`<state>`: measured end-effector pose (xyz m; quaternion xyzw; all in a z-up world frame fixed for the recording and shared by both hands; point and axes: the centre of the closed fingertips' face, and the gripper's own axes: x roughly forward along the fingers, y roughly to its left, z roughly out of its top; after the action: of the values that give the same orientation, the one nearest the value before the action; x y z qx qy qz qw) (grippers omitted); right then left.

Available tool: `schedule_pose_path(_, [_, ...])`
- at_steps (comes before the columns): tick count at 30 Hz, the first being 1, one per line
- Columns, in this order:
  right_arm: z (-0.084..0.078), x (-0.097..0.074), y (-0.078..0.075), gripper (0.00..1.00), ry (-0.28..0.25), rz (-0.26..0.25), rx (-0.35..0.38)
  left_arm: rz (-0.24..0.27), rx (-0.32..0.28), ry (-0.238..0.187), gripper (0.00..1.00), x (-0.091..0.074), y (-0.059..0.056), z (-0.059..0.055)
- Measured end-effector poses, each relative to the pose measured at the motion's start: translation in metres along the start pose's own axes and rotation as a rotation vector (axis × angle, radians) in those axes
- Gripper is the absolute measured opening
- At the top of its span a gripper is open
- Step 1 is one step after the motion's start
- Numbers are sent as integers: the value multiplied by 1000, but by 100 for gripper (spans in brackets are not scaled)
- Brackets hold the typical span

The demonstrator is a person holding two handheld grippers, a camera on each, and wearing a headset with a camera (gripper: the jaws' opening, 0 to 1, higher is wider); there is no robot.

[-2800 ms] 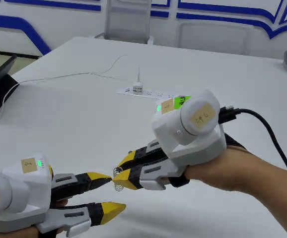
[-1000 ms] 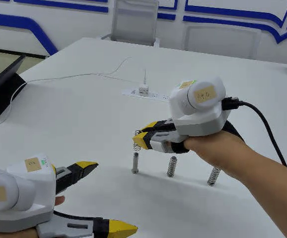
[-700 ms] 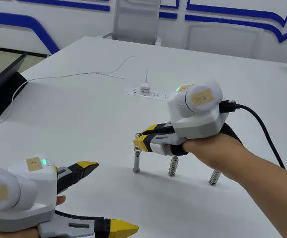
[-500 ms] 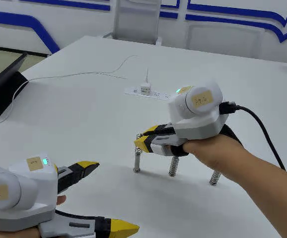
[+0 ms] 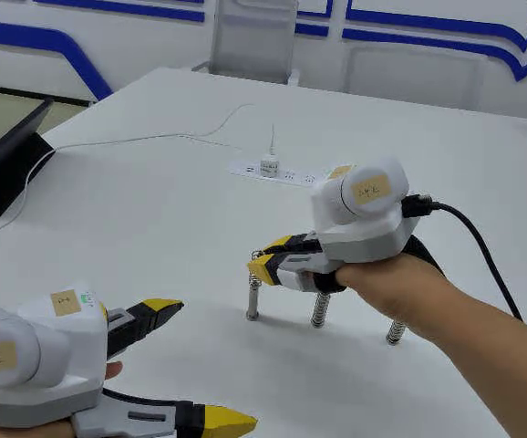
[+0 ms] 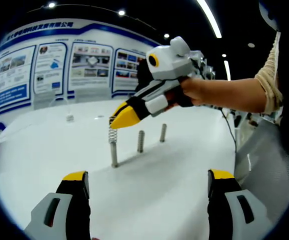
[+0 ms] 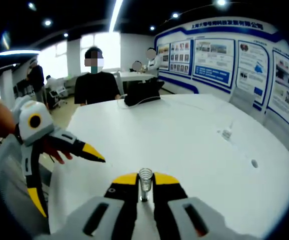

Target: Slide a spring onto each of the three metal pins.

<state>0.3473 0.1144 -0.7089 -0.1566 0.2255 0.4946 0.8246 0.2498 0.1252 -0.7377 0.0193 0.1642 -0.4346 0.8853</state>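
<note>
White table (image 5: 154, 210) bears three pins. Left gripper (image 5: 213, 363) hangs wide open and empty, near the end pin (image 5: 253, 306). Right gripper (image 5: 262, 265) sits lower than a second ago, jaws pinching the spring (image 5: 255, 284) — now threaded over that pin's top, beside two sprung pins (image 5: 319, 310).

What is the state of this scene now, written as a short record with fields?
right gripper: fingers shut on spring
spring: upright, at the top of the third pin, not slid down
other two pins: each carries a spring
left gripper: open, holds nothing, apart from pins
table: white
</note>
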Motion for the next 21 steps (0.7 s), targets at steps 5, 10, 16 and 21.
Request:
schedule_pose_path(5, [-1,-1,0,12,4,2,3,3,-1,4,100,0,1,0])
schedule_pose_path(10, [-3,0,1,12,8,3,3,3,3,2,100,-1,1,0])
schedule_pose_path(16, [-5,1,0,12,13,0,7,6,7,-3,100,-1,1,1])
schedule_pose_path(21, [-9,4,0,12,19,-1,11,7,1,-3,100,-1,1,1])
